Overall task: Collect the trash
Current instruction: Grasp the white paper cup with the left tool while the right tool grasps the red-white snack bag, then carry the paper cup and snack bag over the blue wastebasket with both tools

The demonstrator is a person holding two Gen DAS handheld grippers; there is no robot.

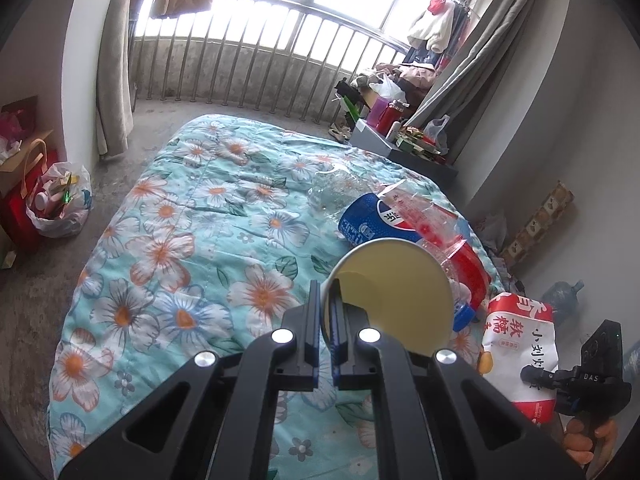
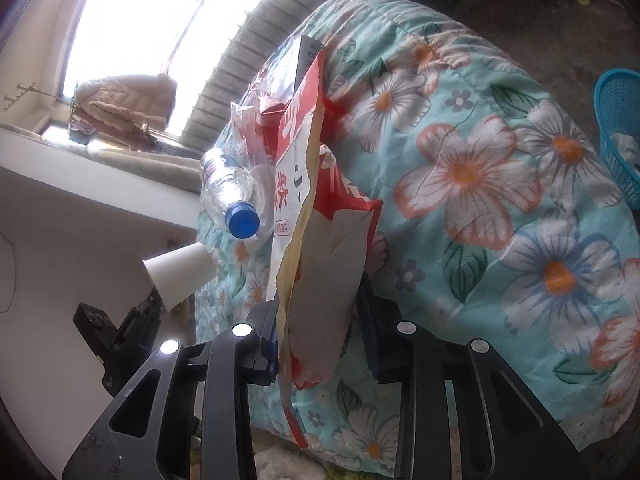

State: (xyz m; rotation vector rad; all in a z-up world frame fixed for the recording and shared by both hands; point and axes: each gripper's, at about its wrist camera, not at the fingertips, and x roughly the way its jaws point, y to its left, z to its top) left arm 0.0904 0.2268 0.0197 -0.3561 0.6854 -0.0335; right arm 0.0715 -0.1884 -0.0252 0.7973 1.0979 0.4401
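Pincers clench: our left gripper [image 1: 327,312] grips the white paper cup's [image 1: 394,292] rim, our right gripper [image 2: 320,320] clasps the red-and-white snack bag [image 2: 316,240].

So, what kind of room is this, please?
Most likely a lived-in bedroom: a bed under a floral quilt, curtains beside a barred window, and clothes hanging by it.

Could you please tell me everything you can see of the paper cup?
The paper cup is white outside and pale yellow inside, apparently empty and undamaged. The left hand-held gripper is shut on its rim, one finger inside, one outside. It is held tipped on its side, its mouth towards that gripper's camera, above the floral quilt, in front of the plastic bottles.
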